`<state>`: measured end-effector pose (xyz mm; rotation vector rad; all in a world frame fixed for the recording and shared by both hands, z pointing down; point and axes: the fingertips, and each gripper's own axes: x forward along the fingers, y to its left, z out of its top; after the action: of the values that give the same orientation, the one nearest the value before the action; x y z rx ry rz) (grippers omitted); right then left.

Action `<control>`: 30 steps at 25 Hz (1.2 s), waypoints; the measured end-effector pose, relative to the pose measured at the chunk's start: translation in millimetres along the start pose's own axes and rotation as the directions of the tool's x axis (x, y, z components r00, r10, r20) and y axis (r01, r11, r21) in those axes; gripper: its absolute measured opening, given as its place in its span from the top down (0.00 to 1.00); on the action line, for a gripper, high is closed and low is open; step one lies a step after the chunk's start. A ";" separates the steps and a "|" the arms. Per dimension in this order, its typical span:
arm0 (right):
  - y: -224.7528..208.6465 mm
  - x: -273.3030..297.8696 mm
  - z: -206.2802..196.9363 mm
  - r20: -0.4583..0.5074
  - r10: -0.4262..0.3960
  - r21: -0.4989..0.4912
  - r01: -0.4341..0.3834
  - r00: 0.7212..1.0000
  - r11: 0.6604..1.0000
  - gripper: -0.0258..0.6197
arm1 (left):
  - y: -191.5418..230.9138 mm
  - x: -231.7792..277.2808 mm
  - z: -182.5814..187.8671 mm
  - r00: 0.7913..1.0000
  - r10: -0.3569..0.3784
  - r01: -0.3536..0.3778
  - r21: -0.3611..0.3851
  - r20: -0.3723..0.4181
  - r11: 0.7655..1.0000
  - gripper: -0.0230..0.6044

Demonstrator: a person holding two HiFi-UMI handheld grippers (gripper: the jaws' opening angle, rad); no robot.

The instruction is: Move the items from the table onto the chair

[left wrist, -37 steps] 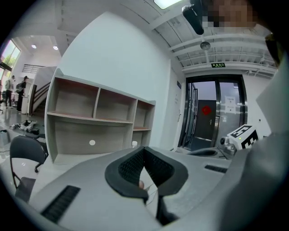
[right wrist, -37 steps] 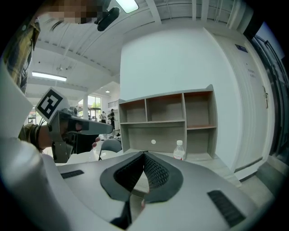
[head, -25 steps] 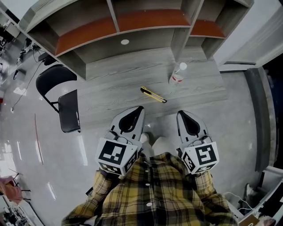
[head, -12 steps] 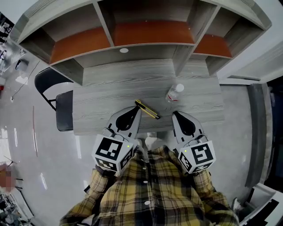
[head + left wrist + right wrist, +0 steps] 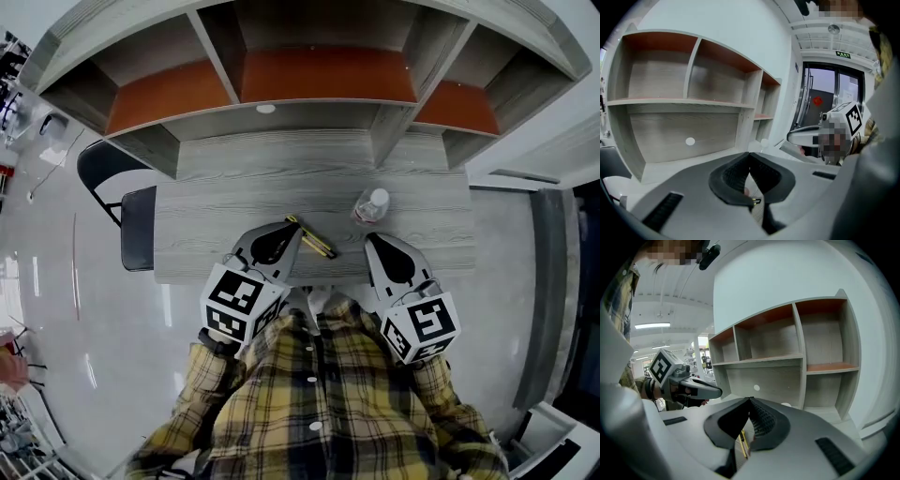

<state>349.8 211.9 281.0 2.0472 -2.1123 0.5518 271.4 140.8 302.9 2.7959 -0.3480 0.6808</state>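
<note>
Now poised at the table (image 5: 216,187) edge, holding nothing.
My left gripper (image 5: 284,225) and right gripper (image 5: 373,240) sit pinched closed, aimed at knife (image 5: 313,238) and bottle (image 5: 371,206); chair (image 5: 137,230) stands centre-left.

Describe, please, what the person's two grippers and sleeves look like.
The left gripper and right gripper are light grey tapering shells with black ribbed pads. Each carries a white cube with black square markers. The sleeves are yellow-and-dark plaid.

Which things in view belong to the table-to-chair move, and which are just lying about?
Job: yellow utility knife and water bottle, both on the table; black chair at the table's left end.
Just there: shelf unit along the table's far side.
</note>
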 end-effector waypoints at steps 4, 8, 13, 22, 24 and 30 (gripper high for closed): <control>-0.2 6.6 -3.7 -0.012 -0.007 0.024 0.007 1.000 1.000 0.93 | 7.0 3.5 -7.4 0.999 -0.028 0.027 -0.012 -0.031 1.000 0.95; 6.5 9.7 -4.0 -0.021 -0.026 0.035 0.026 0.999 0.999 0.93 | 7.3 4.2 -16.7 0.993 -0.094 0.095 0.002 -0.077 0.996 0.80; 4.0 11.2 -9.4 -0.039 -0.044 0.053 0.046 0.998 0.998 0.93 | 4.9 16.5 -34.1 0.969 -0.173 0.191 0.094 -0.177 0.977 0.66; 0.4 -1.5 -38.8 -0.097 -0.095 0.126 0.107 0.991 0.986 0.93 | 10.0 50.4 -104.4 0.820 -0.200 0.470 0.431 -0.537 0.770 0.66; -0.5 -3.7 -48.0 -0.111 -0.099 0.149 0.115 0.989 0.982 0.93 | 12.0 62.5 -119.0 0.783 -0.195 0.522 0.454 -0.591 0.722 0.66; -5.2 -13.7 -75.7 -0.152 -0.140 0.218 0.171 0.978 0.961 0.93 | 15.2 94.4 -174.1 0.652 -0.185 0.671 0.447 -0.735 0.591 0.66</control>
<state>344.6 251.9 346.7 2.2005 -1.8659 0.9204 275.8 160.3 500.5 2.7755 0.9592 1.8187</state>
